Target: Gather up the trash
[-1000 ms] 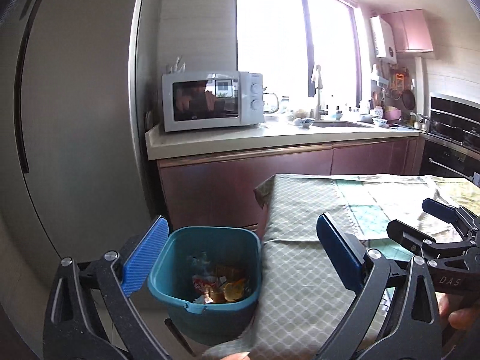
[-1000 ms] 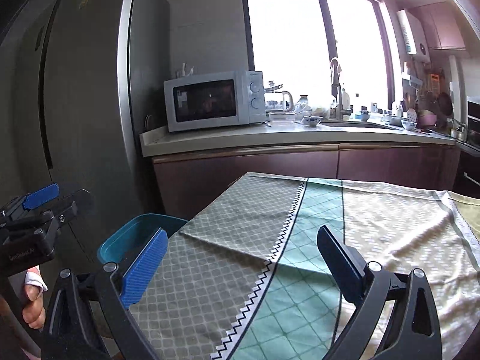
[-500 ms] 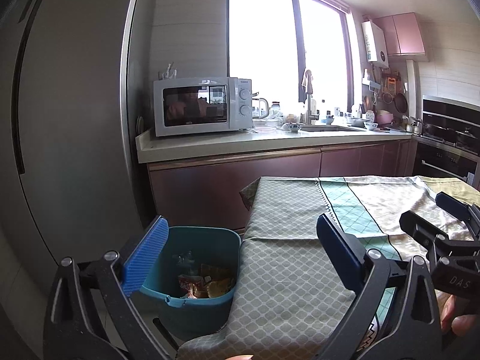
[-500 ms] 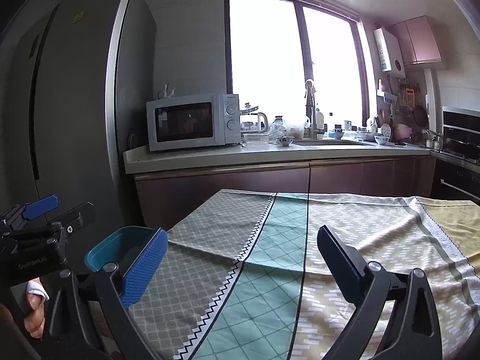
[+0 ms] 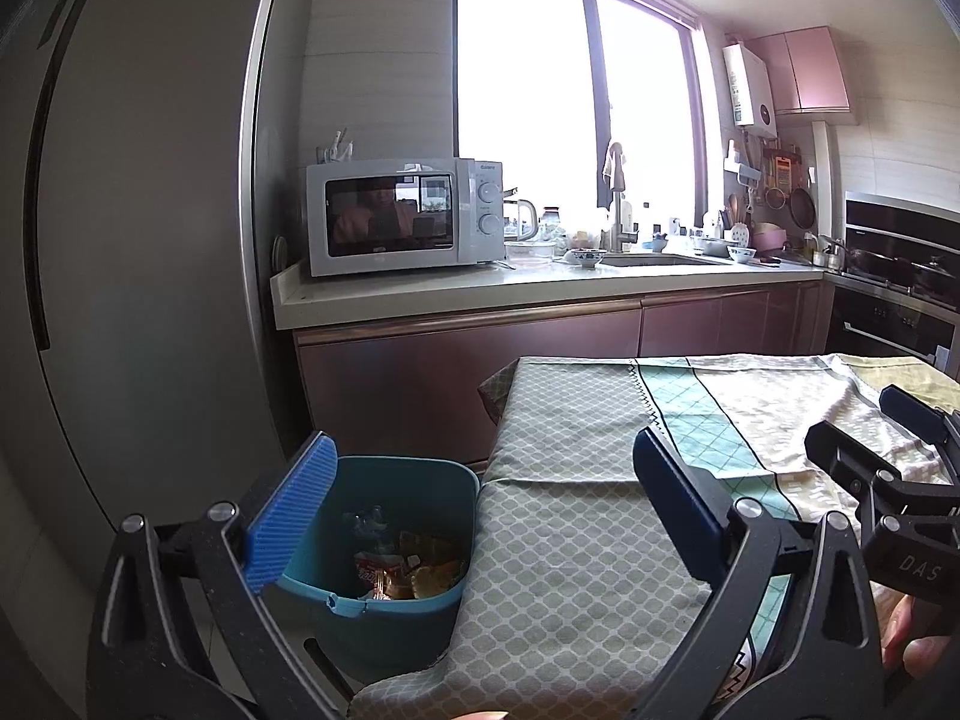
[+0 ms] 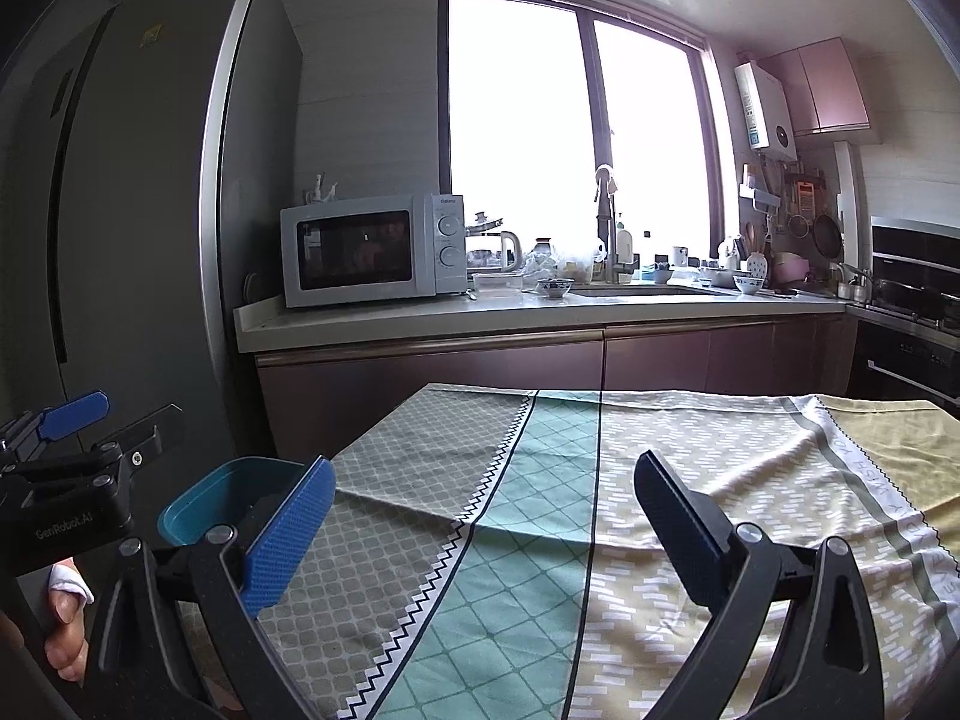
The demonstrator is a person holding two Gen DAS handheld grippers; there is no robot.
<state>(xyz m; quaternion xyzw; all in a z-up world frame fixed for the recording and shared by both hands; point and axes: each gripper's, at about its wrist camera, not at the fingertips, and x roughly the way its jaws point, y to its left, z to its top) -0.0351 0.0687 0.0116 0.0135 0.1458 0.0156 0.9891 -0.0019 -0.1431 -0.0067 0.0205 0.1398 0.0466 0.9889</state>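
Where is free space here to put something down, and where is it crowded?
The tablecloth lies bare from the bin-side edge across to its yellow end. The teal bin holds wrappers. The counter is crowded right of the microwave.

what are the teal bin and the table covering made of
The teal bin looks like moulded plastic: smooth, uniform colour, slight sheen, thin rolled rim. The table covering looks like woven fabric with a matte printed pattern; it creases and drapes over the edge.

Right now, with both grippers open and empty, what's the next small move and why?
Probably just hold both back: the tablecloth shows no trash, wrappers already lie in the teal bin, and the left gripper and right gripper hold nothing.
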